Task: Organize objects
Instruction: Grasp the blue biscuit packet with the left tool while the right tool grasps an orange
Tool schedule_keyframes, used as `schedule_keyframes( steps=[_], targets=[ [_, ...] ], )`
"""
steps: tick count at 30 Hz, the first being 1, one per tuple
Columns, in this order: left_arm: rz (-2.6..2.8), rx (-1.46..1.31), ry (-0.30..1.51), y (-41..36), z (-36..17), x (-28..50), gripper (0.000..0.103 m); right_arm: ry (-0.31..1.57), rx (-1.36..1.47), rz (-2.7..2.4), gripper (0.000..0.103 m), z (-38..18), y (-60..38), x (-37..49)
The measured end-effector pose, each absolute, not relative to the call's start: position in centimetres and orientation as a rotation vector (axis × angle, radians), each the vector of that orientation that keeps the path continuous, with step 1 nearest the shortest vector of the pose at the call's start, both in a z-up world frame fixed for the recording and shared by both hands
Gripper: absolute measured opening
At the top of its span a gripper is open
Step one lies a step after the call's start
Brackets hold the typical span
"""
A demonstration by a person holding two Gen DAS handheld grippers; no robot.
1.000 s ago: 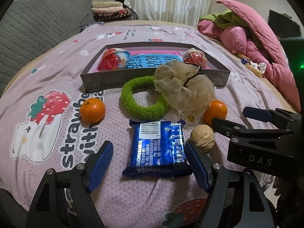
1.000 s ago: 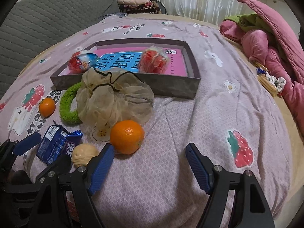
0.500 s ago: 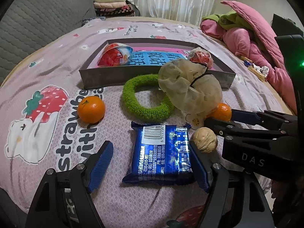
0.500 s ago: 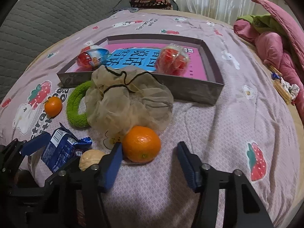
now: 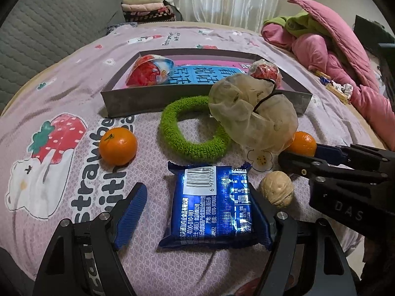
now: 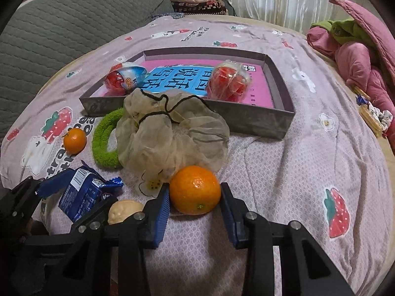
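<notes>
My right gripper [image 6: 195, 204] has closed on an orange [image 6: 195, 193] that rests on the bed; both blue pads touch its sides. It also shows in the left wrist view [image 5: 303, 144]. My left gripper [image 5: 200, 212] is open around a blue snack packet [image 5: 214, 204] lying flat; the right pad is at the packet's edge, the left pad stands apart. A walnut [image 5: 277, 192] lies right of the packet. A second orange [image 5: 118, 146], a green ring [image 5: 192, 133] and a beige mesh scrunchie [image 5: 251, 116] lie before a grey tray [image 5: 158, 98].
The tray holds a red-blue egg toy [image 5: 148, 71] and a wrapped red item [image 5: 265, 70]. Pink bedding [image 5: 340, 56] is piled at the right. A grey quilted headboard [image 5: 49, 32] rises at the left. Folded blankets [image 6: 197, 2] lie at the back.
My right gripper moved forward to the orange and narrowed until its pads closed on it. My left gripper edged forward around the blue packet and stayed open.
</notes>
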State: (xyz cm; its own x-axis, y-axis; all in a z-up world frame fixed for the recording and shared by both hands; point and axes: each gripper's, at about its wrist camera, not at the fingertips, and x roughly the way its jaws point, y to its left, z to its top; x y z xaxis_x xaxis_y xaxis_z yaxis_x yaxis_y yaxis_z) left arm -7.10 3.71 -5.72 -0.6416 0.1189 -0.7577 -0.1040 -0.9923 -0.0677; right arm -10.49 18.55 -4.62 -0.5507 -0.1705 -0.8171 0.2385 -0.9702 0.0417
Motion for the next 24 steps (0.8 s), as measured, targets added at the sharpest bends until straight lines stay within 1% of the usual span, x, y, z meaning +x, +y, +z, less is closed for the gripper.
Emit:
schedule_keyframes(
  steps=[2, 4, 6, 7, 8, 9, 11, 17, 24],
  targets=[
    [2.740, -1.262, -0.021, 3.7, -5.7, -7.0, 0.079, 0.102, 1.348, -2.581, 0.039, -4.6, 18.8, -10.3],
    [2.734, -1.255, -0.018, 3.7, -5.6, -6.9, 0.077, 0.100, 1.348, -2.585, 0.039, -4.5, 18.8, -10.2],
    [2.724, -1.240, -0.034, 3.7, -5.4, -6.7, 0.067, 0.098, 1.345, -2.593, 0.039, -4.5, 18.9, -10.0],
    [2.720, -1.230, -0.041, 3.7, -5.3, -6.6, 0.063, 0.097, 1.344, -2.597, 0.039, -4.4, 19.0, -10.0],
    [2.718, -1.226, -0.039, 3.8, -5.3, -6.5, 0.056, 0.095, 1.344, -2.600, 0.039, -4.4, 19.1, -10.0],
    [2.719, -1.221, -0.036, 3.8, -5.2, -6.5, 0.055, 0.092, 1.346, -2.602, 0.039, -4.4, 19.2, -10.0],
    [2.718, -1.216, -0.031, 3.9, -5.2, -6.4, 0.055, 0.086, 1.344, -2.609, 0.039, -4.3, 19.4, -9.8],
    [2.709, -1.183, -0.092, 3.1, -4.6, -6.2, 0.053, 0.071, 1.334, -2.620, 0.039, -4.1, 19.6, -9.6],
    [2.709, -1.155, -0.097, 3.2, -4.0, -5.8, 0.053, 0.058, 1.321, -2.625, 0.039, -3.9, 19.7, -9.4]
  ],
)
